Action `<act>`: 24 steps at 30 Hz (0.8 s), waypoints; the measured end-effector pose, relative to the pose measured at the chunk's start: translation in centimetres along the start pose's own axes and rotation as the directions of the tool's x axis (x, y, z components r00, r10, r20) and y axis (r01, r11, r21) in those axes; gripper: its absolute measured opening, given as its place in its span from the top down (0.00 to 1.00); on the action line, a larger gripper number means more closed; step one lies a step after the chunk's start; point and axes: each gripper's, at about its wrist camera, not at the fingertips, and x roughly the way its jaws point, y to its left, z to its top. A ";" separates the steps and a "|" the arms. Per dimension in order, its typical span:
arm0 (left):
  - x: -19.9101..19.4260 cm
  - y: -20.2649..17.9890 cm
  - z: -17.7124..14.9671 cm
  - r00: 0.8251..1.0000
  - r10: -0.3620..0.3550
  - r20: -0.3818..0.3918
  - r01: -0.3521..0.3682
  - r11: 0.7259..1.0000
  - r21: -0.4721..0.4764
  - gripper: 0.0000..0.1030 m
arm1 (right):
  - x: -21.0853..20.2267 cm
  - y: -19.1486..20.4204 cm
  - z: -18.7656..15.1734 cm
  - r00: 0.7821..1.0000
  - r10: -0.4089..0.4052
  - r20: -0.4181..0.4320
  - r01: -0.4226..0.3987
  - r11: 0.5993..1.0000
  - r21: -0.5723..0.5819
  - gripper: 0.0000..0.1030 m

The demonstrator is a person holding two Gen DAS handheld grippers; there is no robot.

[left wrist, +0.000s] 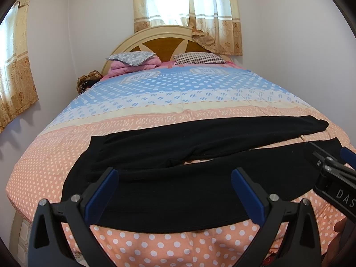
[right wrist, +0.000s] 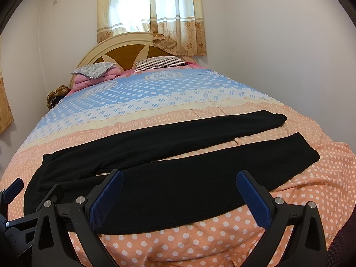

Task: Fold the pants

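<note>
Black pants (left wrist: 178, 178) lie flat across the near end of the bed, waist to the left and both legs stretched right with a narrow gap between them; they also show in the right wrist view (right wrist: 178, 173). My left gripper (left wrist: 175, 191) is open, its blue pads hovering over the near leg close to the bed's front edge. My right gripper (right wrist: 180, 193) is open too, above the near leg further right. Each gripper shows in the other's view, the right one at the right edge (left wrist: 333, 169) and the left one at the lower left (right wrist: 13, 200).
The bed has a polka-dot quilt (left wrist: 178, 102), peach near me and blue further back. Pillows (left wrist: 198, 58) and a folded pink blanket (left wrist: 133, 65) sit by the wooden headboard (left wrist: 160, 44). Walls close in on the left and right. A curtained window (left wrist: 187, 11) is behind.
</note>
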 end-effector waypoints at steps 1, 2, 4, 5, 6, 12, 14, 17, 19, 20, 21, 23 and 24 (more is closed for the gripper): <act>0.0 0.0 0.0 1.000 0.000 0.000 0.000 1.000 -0.001 0.00 | 0.0 0.0 0.0 1.000 0.000 0.000 0.000 1.000 0.000 0.01; 0.0 0.0 0.0 1.000 -0.001 -0.001 0.001 1.000 -0.002 0.00 | 0.0 0.0 0.0 1.000 -0.001 0.000 0.001 1.000 0.000 0.01; 0.1 -0.1 0.0 1.000 -0.003 -0.002 0.003 1.000 -0.001 0.00 | 0.0 0.0 0.0 1.000 0.000 0.000 0.000 1.000 0.000 0.01; 0.1 -0.1 0.0 1.000 -0.003 -0.002 0.003 1.000 -0.001 0.00 | 0.0 0.0 0.0 1.000 0.000 -0.001 0.000 1.000 0.000 0.01; 0.2 -0.2 0.0 1.000 -0.002 -0.003 0.002 1.000 -0.001 0.00 | 0.0 0.0 0.0 1.000 0.000 -0.001 0.000 1.000 0.000 0.01; 0.4 -0.2 -0.1 1.000 -0.002 -0.015 0.002 1.000 -0.003 0.00 | 0.0 0.1 -0.1 1.000 0.002 -0.004 -0.002 1.000 0.000 0.01; 0.5 -0.1 -0.1 1.000 -0.001 -0.018 0.001 1.000 -0.004 0.00 | 0.2 0.2 -0.1 1.000 0.003 -0.007 -0.003 1.000 -0.001 0.01; 0.7 0.2 -0.1 1.000 -0.001 -0.025 0.001 1.000 -0.008 0.00 | 0.3 0.4 -0.1 1.000 0.003 -0.009 -0.003 1.000 -0.002 0.01; 0.9 0.3 -0.1 0.999 0.001 -0.032 -0.001 1.000 -0.008 0.00 | 0.4 0.4 -0.2 1.000 0.003 -0.011 -0.003 1.000 -0.004 0.01; 1.0 0.3 -0.2 0.999 0.003 -0.037 -0.003 1.000 -0.008 0.00 | 0.5 0.5 -0.2 1.000 0.003 -0.013 -0.003 1.000 -0.006 0.01; 1.2 0.4 -0.2 0.999 0.005 -0.040 -0.005 1.000 -0.008 0.00 | 0.6 0.5 -0.2 1.000 0.003 -0.015 -0.003 1.000 -0.007 0.01; 1.6 0.6 -0.2 0.999 0.012 -0.051 -0.012 1.000 -0.009 0.00 | 0.9 0.6 -0.2 1.000 0.003 -0.021 -0.003 1.000 -0.011 0.01; 1.8 0.8 -0.2 0.998 0.014 -0.056 -0.015 1.000 -0.011 0.00 | 1.1 0.7 -0.2 1.000 0.004 -0.024 -0.004 1.000 -0.012 0.01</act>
